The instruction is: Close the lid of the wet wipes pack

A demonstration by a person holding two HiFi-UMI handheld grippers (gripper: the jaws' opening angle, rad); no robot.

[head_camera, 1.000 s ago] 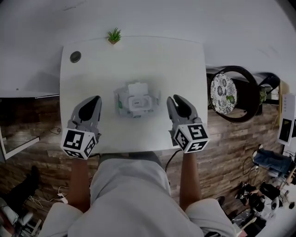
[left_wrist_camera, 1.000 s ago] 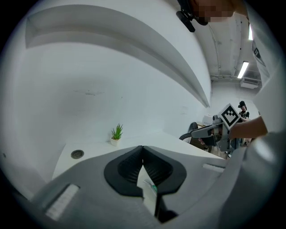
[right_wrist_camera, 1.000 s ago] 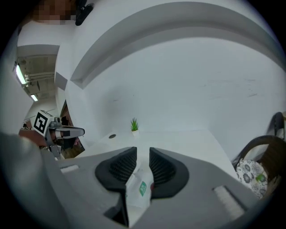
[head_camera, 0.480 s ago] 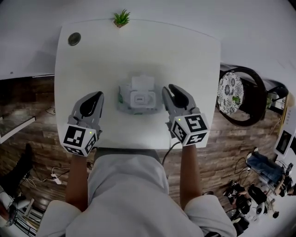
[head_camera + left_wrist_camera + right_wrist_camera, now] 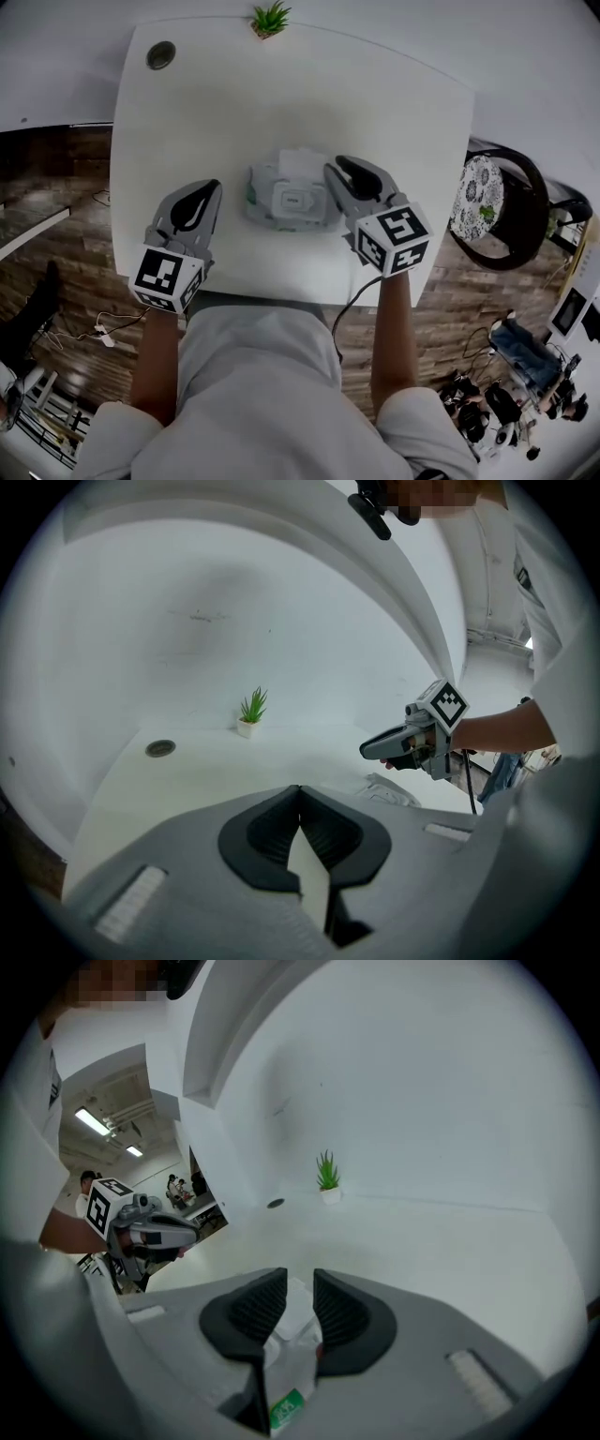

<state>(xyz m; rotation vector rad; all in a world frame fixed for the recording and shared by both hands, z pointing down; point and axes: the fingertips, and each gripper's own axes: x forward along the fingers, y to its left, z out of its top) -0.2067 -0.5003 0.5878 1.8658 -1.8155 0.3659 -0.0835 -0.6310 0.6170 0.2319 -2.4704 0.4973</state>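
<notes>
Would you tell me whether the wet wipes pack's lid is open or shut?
Open: the lid is flipped back from the pack.

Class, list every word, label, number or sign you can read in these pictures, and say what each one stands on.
No text here can be read.
The wipes pack: its green label carries print too small and blurred to read.
The marker cubes: only black-and-white square patterns, no letters or digits.
</notes>
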